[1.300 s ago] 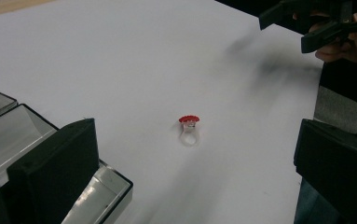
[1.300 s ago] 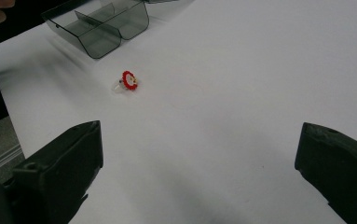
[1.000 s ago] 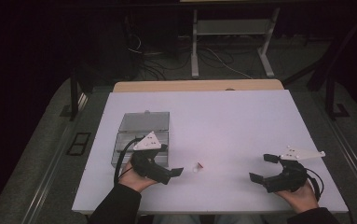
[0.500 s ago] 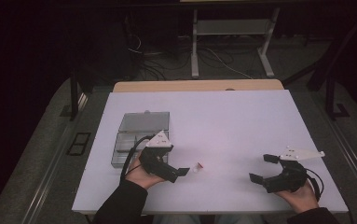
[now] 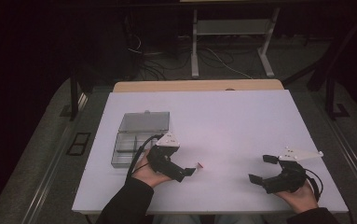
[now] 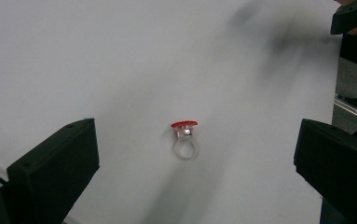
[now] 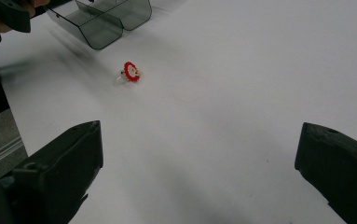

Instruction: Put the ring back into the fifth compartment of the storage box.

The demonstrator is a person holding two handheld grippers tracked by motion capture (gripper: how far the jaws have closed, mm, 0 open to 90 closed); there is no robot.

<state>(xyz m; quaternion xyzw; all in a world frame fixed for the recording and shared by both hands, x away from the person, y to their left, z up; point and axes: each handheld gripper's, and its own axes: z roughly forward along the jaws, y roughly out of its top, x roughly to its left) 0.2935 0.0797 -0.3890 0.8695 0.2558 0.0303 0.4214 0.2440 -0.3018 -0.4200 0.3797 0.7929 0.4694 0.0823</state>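
A small clear ring with a red flower top (image 5: 199, 164) lies on the white table (image 5: 223, 121). In the left gripper view the ring (image 6: 184, 135) sits just ahead of my left gripper (image 6: 197, 156), centred between its wide-open jaws and touching neither. From above, the left gripper (image 5: 188, 170) points right with its tips right beside the ring. My right gripper (image 5: 260, 169) rests open near the front right edge, well away from the ring (image 7: 130, 72). Nothing is between the right gripper's (image 7: 199, 140) jaws.
A clear grey compartment box (image 5: 139, 140) with its lid (image 5: 144, 122) tipped back stands just behind the left hand, and the box (image 7: 101, 18) also appears beyond the ring in the right gripper view. The table's front edge runs close under both hands.
The left gripper has slid to the right, bringing its open jaws up to the ring. The right gripper and the ring have stayed put.
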